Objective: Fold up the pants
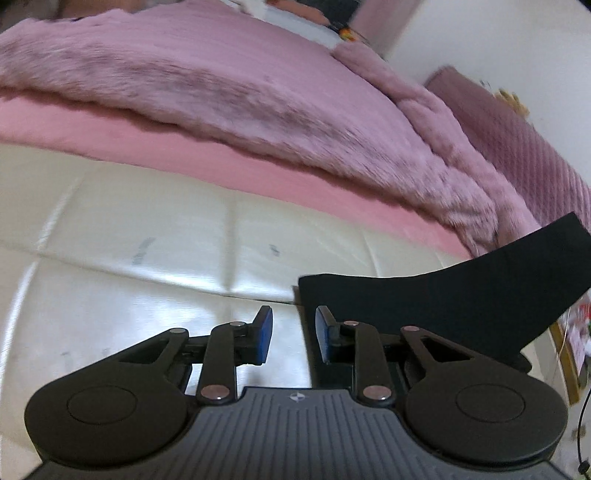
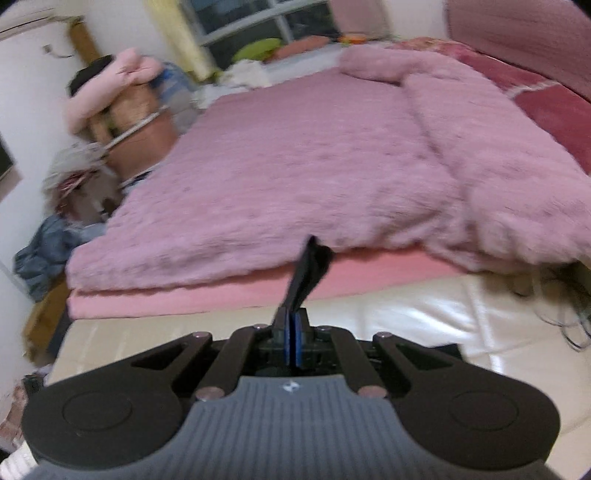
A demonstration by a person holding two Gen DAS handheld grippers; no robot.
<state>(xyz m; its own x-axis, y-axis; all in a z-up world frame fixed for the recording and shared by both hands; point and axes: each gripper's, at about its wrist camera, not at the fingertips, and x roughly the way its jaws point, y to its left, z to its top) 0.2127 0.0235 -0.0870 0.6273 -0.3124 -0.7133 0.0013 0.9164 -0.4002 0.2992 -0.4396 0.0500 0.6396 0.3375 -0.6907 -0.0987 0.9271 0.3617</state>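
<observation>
The black pants (image 1: 436,306) show most fully in the left wrist view: a broad dark sheet fills the lower right of the frame, its flat edge running from just above the right finger toward the right border, where a flap lifts and curls up against the pink bedding. In the right wrist view the same pants (image 2: 308,273) appear only as a narrow dark strip at the centre of the frame, rising from between the fingertips and ending in a bunched tip in front of the blanket's edge.

The right tool (image 2: 293,341) is clamped on that strip, its blue pads pressed together with the cloth between them. The left tool (image 1: 293,334) stands with its blue pads apart and nothing between them; the near corner of the pants lies just behind its right finger, and whether the two touch cannot be told.

Beneath both tools stretches a glossy cream padded surface (image 1: 147,258), seamed into panels. Beyond it lies a smooth pink sheet (image 1: 258,166) under a fuzzy mauve blanket (image 2: 314,166). Only the right wrist view shows the window (image 2: 258,22) at the top and a blurred heap of clothes and bags (image 2: 122,110) at the upper left.
</observation>
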